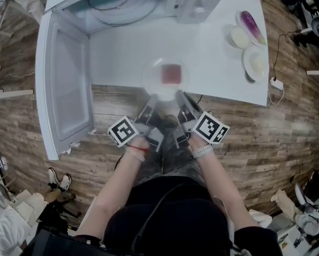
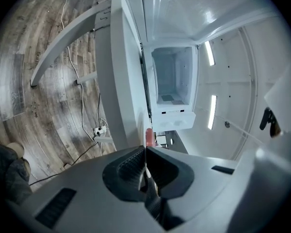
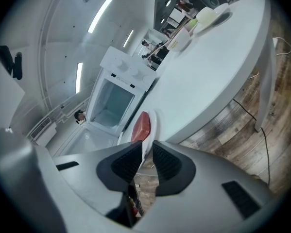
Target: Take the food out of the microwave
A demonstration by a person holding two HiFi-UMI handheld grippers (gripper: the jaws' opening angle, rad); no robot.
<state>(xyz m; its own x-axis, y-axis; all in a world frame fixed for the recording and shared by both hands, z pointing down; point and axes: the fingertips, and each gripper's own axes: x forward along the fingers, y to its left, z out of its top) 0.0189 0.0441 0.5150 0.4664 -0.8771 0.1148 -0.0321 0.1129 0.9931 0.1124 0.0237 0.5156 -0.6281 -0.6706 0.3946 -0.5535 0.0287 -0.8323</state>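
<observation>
A clear round plate point(image 1: 151, 71) with a red slab of food point(image 1: 171, 73) rests on the white table point(image 1: 223, 89) near its front edge, in front of the microwave point(image 1: 127, 4). My left gripper point(image 1: 153, 101) and right gripper point(image 1: 178, 96) meet the plate's near rim side by side. In the left gripper view the gripper point(image 2: 145, 154) is shut on the thin rim, with the food point(image 2: 148, 137) just beyond. In the right gripper view the gripper point(image 3: 147, 148) is shut on the plate point(image 3: 152, 123), and the food point(image 3: 141, 126) lies past the pads.
The microwave's door point(image 1: 63, 79) hangs wide open to the left, past the table's edge; its cavity point(image 2: 172, 84) looks bare. Two small dishes point(image 1: 239, 37) point(image 1: 253, 62) and a purple vegetable point(image 1: 251, 24) sit at the table's right end. A cable and plug point(image 1: 277, 83) hang there.
</observation>
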